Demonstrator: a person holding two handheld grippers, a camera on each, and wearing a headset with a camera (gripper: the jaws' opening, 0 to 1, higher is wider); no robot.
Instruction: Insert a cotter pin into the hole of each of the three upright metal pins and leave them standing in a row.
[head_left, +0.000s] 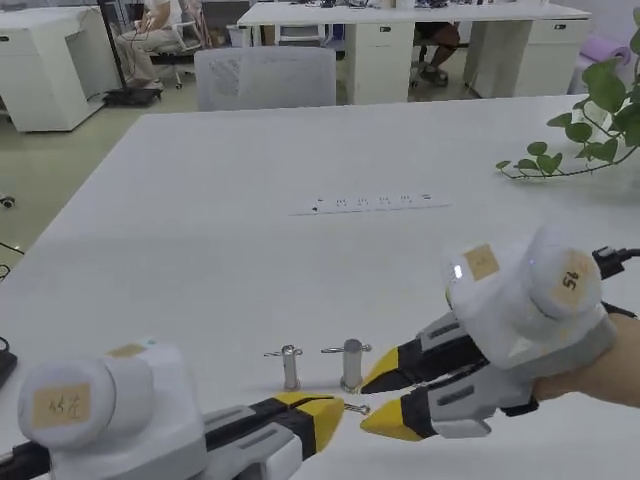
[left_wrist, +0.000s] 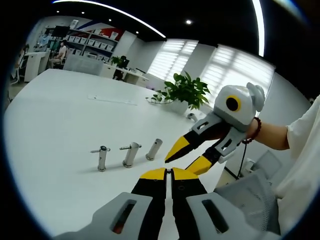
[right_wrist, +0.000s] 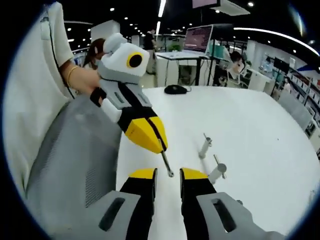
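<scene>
Two upright metal pins (head_left: 290, 366) (head_left: 352, 364) stand side by side on the white table (head_left: 250, 230), each with a cotter pin through its top. In the left gripper view a third metal pin (left_wrist: 154, 149) stands at the right end of the row, leaning slightly, with a bare top. My left gripper (head_left: 335, 408) is shut on a thin cotter pin (right_wrist: 167, 165), which juts from its tip. My right gripper (right_wrist: 167, 175) is open, its jaws on either side of that cotter pin's free end, just right of the pins.
A power strip (head_left: 370, 203) lies flat at mid-table. A potted plant (head_left: 590, 130) trails over the far right edge. A grey chair (head_left: 265, 78) stands behind the table, with desks and seated people beyond. A computer mouse (right_wrist: 175, 89) rests on the table.
</scene>
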